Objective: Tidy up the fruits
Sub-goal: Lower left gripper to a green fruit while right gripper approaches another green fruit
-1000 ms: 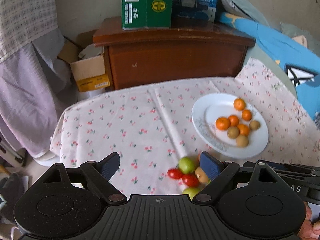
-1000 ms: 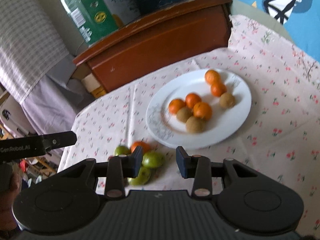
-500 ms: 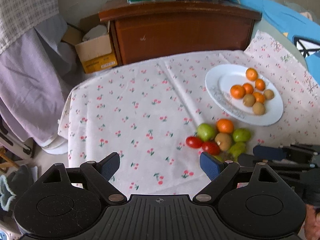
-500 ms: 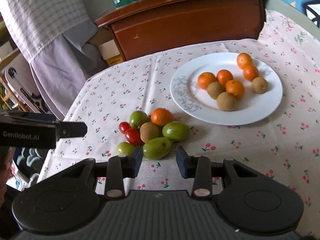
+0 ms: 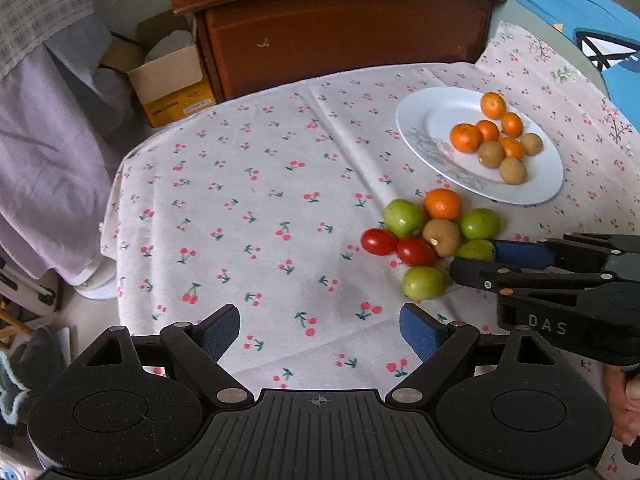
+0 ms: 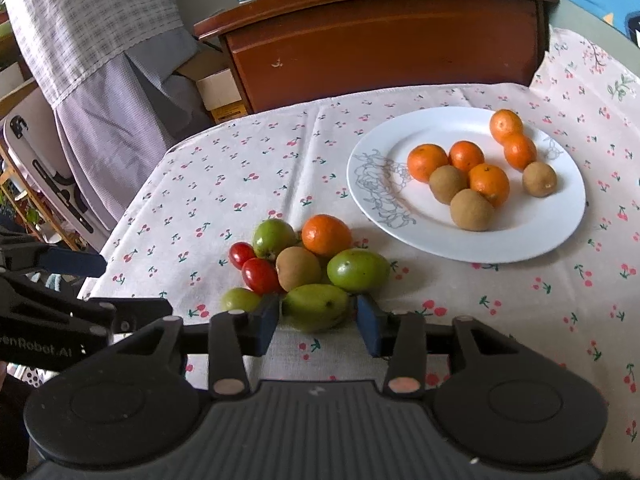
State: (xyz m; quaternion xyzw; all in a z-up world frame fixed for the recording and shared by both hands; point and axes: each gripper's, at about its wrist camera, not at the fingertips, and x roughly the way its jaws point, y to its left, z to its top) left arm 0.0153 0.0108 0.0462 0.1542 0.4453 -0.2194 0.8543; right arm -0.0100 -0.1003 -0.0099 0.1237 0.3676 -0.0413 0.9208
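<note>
Both tools have come down toward the loose pile of fruit since a second ago, and the pile, then half hidden behind the pads, now lies in plain sight ahead of them; the right tool (image 6: 316, 322) has come up to the nearest green fruit (image 6: 315, 307), its blue pads flanking that fruit at a narrow spread, though whether they press on it cannot be told; the left tool (image 5: 320, 330) hangs over bare cloth with its pads spread wide and nothing between them, the pile off to its right.

On the tabletop (image 5: 248, 216), under a cherry-print cloth, the pile sits just beside the near rim of the white plate (image 6: 532, 240); it holds an orange (image 6: 326, 235), a brown fruit (image 6: 298, 268), two red tomatoes (image 6: 259, 276) touching each other, and several green fruits, among them a rounder one (image 6: 357, 271) against the one at the right tool; a small green fruit (image 6: 240, 300) lies at the pile's left edge.

On the plate rest five oranges and three brown fruits, clustered toward its far side; beyond the tabletop stands a dark wooden cabinet (image 6: 384, 44), with an open cardboard box (image 5: 170, 84) on the floor to its left.
</note>
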